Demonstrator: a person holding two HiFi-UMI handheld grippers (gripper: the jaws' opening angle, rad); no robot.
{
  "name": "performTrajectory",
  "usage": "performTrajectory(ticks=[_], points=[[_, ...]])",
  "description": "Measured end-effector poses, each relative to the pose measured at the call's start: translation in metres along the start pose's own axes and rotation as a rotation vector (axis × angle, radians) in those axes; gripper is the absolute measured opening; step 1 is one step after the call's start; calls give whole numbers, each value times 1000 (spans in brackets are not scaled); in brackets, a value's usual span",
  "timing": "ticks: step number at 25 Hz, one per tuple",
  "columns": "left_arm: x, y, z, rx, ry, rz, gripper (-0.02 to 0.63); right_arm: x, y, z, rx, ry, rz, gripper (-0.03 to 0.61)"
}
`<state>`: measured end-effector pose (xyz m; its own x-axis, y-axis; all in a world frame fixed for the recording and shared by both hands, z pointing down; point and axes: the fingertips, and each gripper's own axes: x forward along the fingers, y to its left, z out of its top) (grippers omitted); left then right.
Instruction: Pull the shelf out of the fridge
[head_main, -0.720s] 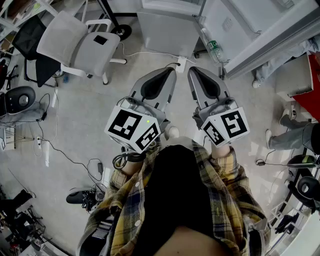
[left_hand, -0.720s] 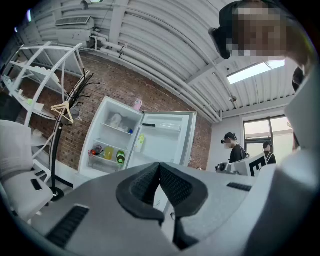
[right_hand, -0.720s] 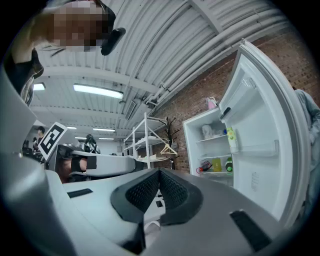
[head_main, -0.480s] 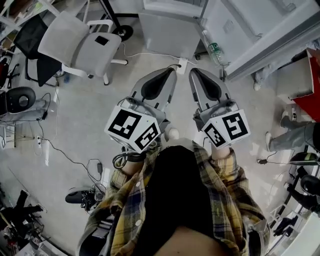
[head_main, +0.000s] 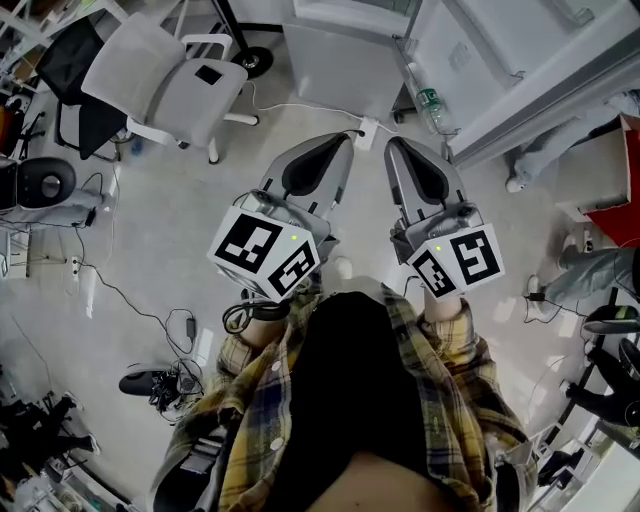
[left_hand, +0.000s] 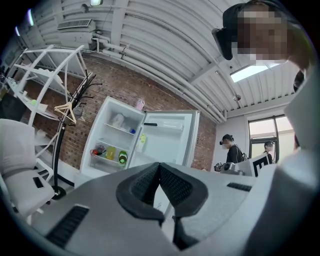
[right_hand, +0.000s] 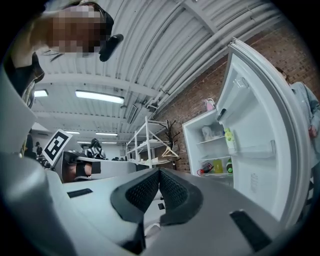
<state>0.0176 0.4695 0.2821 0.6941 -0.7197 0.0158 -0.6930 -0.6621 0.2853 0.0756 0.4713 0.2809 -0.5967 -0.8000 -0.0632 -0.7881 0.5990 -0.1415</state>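
Both tools are empty. The left gripper has its jaws pressed together with nothing between the pads, and so does the right gripper. Each is held level, side by side in front of the person, tips converging slightly.

The fridge stands ahead of both grippers and well apart from them, with open floor between. Its door is swung fully open on the right. In the left gripper view the cabinet sits just left of the jaw line. In the right gripper view it sits right of the jaw line, with the door filling the right edge.

An upper shelf and a lower shelf are visible inside, both loaded with bottles and small items. Which one the task means cannot be told. Each shelf's long axis runs across the cabinet, side to side, with its front edge facing the person.

Neither gripper is clearly nearer the shelves, though the right one is closer to the door. By judgement, the next move is a forward approach, then spreading the jaws to take a front edge.
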Motion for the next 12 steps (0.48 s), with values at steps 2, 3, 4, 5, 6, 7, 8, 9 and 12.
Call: performTrajectory(ticks=[2, 3, 4, 5, 6, 7, 8, 9, 12], points=[[-1, -2, -2, -1, -1, 11, 3, -3, -1, -1, 6, -1, 8, 18], [-2, -1, -3, -3, -1, 18, 3, -3, -1, -1, 11, -1, 11, 18], [-3, -1, -3, -5, -2, 25, 3, -3, -1, -2, 15, 0, 15, 18], [-4, 0, -3, -8, -4, 33, 5, -4, -1, -3, 18, 2, 19, 18], [-4, 2, -4, -10, -6, 40, 5, -4, -2, -4, 19, 5, 23, 18], [-4, 3, -4, -10, -7, 47, 5, -3, -3, -5, 20, 9, 27, 18], [-4, 4, -4, -10, -8, 53, 3, -3, -4, -7, 22, 12, 30, 18], [-3, 6, -5, -11, -9, 58, 3, -2, -5, -8, 24, 15, 33, 18], [-4, 14, -6, -18, -13, 74, 5, 4, -7, -14, 37, 23, 41, 18]])
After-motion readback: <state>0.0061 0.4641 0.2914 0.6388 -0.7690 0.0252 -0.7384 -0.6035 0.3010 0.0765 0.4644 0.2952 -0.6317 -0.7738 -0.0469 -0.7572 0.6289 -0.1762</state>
